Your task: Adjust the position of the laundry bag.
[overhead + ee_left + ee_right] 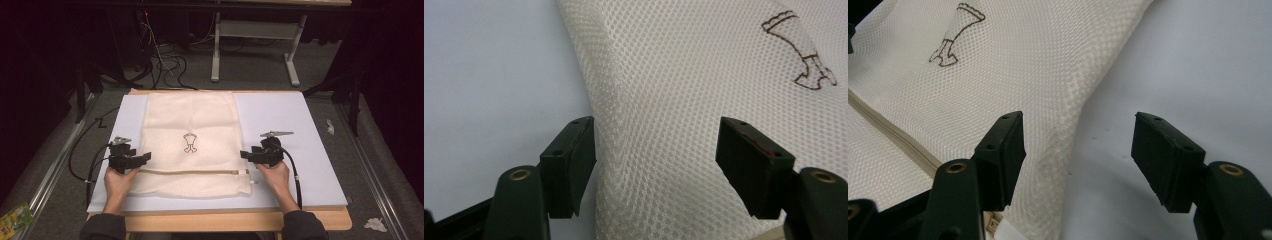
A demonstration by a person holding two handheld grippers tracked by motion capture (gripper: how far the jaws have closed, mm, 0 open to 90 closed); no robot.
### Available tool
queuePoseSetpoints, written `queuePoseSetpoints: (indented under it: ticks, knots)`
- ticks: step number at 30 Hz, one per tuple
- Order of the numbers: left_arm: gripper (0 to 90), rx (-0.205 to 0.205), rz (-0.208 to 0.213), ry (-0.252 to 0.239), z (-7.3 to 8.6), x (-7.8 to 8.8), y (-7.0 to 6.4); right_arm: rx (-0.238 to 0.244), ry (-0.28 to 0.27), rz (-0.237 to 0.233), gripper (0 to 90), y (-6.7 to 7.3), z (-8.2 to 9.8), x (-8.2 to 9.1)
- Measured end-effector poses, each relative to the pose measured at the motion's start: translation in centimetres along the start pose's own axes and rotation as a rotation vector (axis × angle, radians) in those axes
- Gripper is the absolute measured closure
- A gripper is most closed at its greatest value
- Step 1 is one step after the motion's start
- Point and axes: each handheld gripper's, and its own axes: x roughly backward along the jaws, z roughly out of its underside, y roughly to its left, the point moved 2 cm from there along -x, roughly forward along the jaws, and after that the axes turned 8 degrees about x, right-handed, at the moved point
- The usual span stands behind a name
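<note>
Mesh laundry bag [190,142] is lying flat and zipped, with the left gripper [142,158] at 9 o'clock and right gripper [246,154] at 3 both gaping wide, gripping nothing, so any folding's not started yet.

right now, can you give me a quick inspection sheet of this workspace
surface: pale mat on a wooden table
job's things: cream mesh bag lying flat, zip across its near end, small drawing mid-bag
clutter: nothing seen on the mat
grippers: left gripper open astride the bag's left edge; right gripper open astride its right edge
cables: one cable trails off the left gripper, one off the right
surroundings: wire tangle, grey table frame, scraps on the floor
</note>
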Motion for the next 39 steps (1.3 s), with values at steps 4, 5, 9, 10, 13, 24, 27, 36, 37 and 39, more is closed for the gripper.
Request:
queuePoseSetpoints:
  ticks: [4, 5, 9, 10, 13, 24, 27, 36, 37, 39]
  knots:
    - [33.5, 0.008, -0.005, 0.008, 0.0, -0.2, 0.0, -0.022, 0.04, -0.014, 36.8, 0.4, -0.3, -1.2]
    - [33.8, 0.014, -0.005, 0.01, 0.0, -0.3, -0.1, -0.024, 0.044, -0.022, 37.6, 0.4, -0.3, -1.4]
    - [36.4, 0.02, -0.009, 0.032, 0.0, -0.8, -0.1, -0.029, 0.097, -0.036, 41.1, 0.7, -0.4, -2.2]
    - [37.4, 0.023, -0.011, 0.036, 0.1, -0.9, -0.2, -0.024, 0.102, -0.036, 44.1, 0.7, -0.4, -2.3]
    - [42.7, 0.022, -0.022, 0.048, 0.1, -1.2, -0.2, -0.015, 0.106, -0.051, 56.1, 1.0, -0.6, -2.5]
    - [78.5, 0.016, -0.046, 0.05, -0.2, -1.1, 0.4, 0.021, 0.123, -0.071, 84.8, 0.9, -0.7, -2.8]
    - [83.4, 0.004, -0.039, 0.048, -0.3, -1.0, 0.1, 0.023, 0.118, -0.077, 86.0, 0.9, -0.7, -2.7]
    - [85.8, -0.037, -0.021, 0.03, -0.7, -0.8, -0.8, 0.029, 0.096, -0.068, 86.9, 0.7, -0.7, -2.1]
    - [85.9, -0.036, -0.019, 0.025, -0.7, -0.8, -0.9, 0.026, 0.093, -0.064, 86.9, 0.6, -0.7, -1.9]
    - [85.9, -0.033, -0.008, 0.018, -0.7, -0.9, -1.1, 0.027, 0.088, -0.06, 86.9, 0.4, -0.7, -1.7]
